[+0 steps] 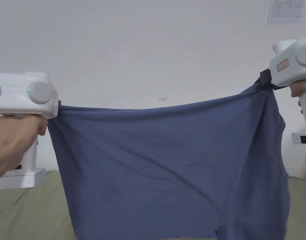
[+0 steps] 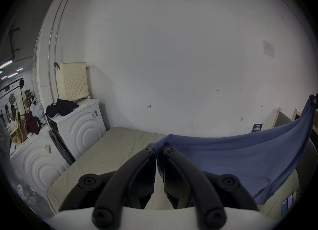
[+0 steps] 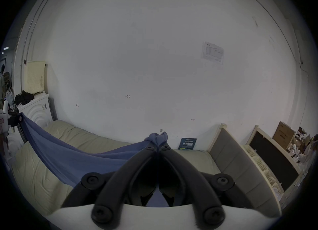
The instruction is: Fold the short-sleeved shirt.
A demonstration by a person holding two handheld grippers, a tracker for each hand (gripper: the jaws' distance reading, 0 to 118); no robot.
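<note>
We hold the shirt point(image 1: 168, 162) spread in air, left hand-held gripper point(image 2: 159, 149) and right hand-held gripper point(image 3: 157, 145) each clamped on a corner. Next, we judge: lay it flat on the bed point(image 1: 27, 212).

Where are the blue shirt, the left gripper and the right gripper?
Blue fabric short-sleeved shirt point(image 1: 168, 162), head view, middle of the hanging cloth.
Left gripper point(image 2: 159, 149), left gripper view, between its jaws' tips.
Right gripper point(image 3: 157, 147), right gripper view, between its jaws' tips.
</note>
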